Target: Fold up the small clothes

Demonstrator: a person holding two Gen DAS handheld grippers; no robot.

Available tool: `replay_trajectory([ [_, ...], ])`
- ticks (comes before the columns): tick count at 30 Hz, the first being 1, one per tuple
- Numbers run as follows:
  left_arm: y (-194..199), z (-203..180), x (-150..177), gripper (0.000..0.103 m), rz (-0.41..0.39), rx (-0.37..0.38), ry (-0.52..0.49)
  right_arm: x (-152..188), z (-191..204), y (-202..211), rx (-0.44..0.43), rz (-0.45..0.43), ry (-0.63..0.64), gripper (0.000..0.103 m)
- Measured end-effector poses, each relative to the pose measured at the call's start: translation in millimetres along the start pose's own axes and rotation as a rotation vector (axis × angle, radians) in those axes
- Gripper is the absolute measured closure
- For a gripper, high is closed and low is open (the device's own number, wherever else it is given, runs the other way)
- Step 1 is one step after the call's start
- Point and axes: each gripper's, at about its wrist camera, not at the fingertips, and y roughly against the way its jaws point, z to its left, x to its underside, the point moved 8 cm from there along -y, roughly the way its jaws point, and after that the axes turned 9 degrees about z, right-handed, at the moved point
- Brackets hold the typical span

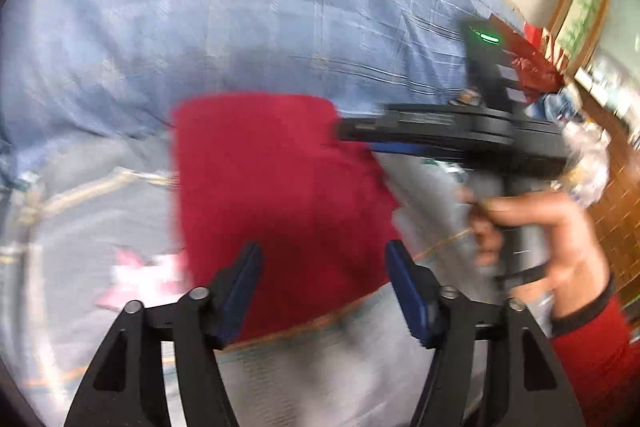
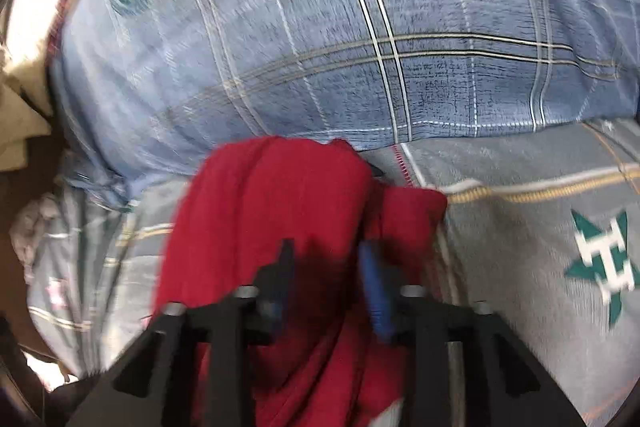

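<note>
A red garment (image 1: 272, 187) lies folded into a rough rectangle on a grey patterned bedsheet (image 1: 80, 187). My left gripper (image 1: 324, 267) hovers over its near edge, blue-padded jaws wide apart with nothing pinched between them. In the right wrist view the same red garment (image 2: 272, 207) looks rumpled, with a flap sticking out to the right. My right gripper (image 2: 326, 267) stands open just above it, pads apart and not pressing on the cloth. From the left wrist view the right gripper (image 1: 352, 133) reaches in over the garment's far right corner, held by a hand (image 1: 552, 239) in a red sleeve.
A large blue plaid pillow (image 2: 360, 47) lies just beyond the garment. The sheet carries a green star emblem (image 2: 600, 267) and a pink one (image 1: 136, 279). A red bag (image 1: 532, 63) and wooden furniture (image 1: 616, 219) sit off the bed's right side. Cream cloth (image 2: 20, 107) lies at the left.
</note>
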Motion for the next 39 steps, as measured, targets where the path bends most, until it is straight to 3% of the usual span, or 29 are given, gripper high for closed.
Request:
replay_trajectory([
  [1,6,10,5,0.038,-0.005,-0.047,-0.005,7,5,10,-0.043,-0.012,0.005,0.043],
  [2,10,25,11,0.038,-0.005,-0.116,-0.008,14,8,18,-0.066,-0.018,0.017,0.039],
  [4,13,41,19,0.038,0.001,-0.169,0.004,29,18,24,-0.075,-0.011,0.051,0.037],
  [9,6,57,27,0.038,0.031,-0.155,0.103,52,29,2,-0.041,0.049,0.059,0.033],
  [10,4,59,28,0.038,0.033,-0.160,0.104,52,30,-4,-0.038,0.059,0.056,0.045],
  [11,4,60,28,0.038,0.029,-0.162,0.099,50,32,-9,-0.017,0.056,0.076,0.076],
  [13,6,60,30,0.038,0.010,-0.154,0.085,51,31,-1,0.048,0.018,0.113,0.081],
  [16,-10,64,29,0.038,-0.016,-0.157,0.099,59,23,18,0.071,-0.037,0.113,0.085],
  [18,-23,68,29,0.038,0.004,-0.150,0.131,64,7,12,0.104,-0.015,0.087,0.086],
  [21,-35,69,28,0.038,0.013,-0.158,0.116,72,-4,6,0.085,0.015,0.042,0.082],
  [23,-37,68,23,0.038,-0.006,-0.175,0.101,71,-1,26,0.122,-0.028,0.053,0.068],
  [24,-39,69,20,0.038,-0.010,-0.177,0.101,69,1,37,0.165,-0.060,0.067,0.066],
  [26,-46,69,15,0.038,-0.009,-0.177,0.105,64,13,55,0.217,-0.123,0.119,0.066],
  [31,-64,69,14,0.037,0.005,-0.216,0.088,55,42,31,0.124,-0.091,0.180,0.068],
  [35,-71,69,13,0.033,0.009,-0.222,0.082,53,29,-2,0.197,-0.066,0.191,0.068],
  [39,-72,71,12,0.031,0.010,-0.219,0.090,51,22,0,0.153,-0.095,0.149,0.068],
])
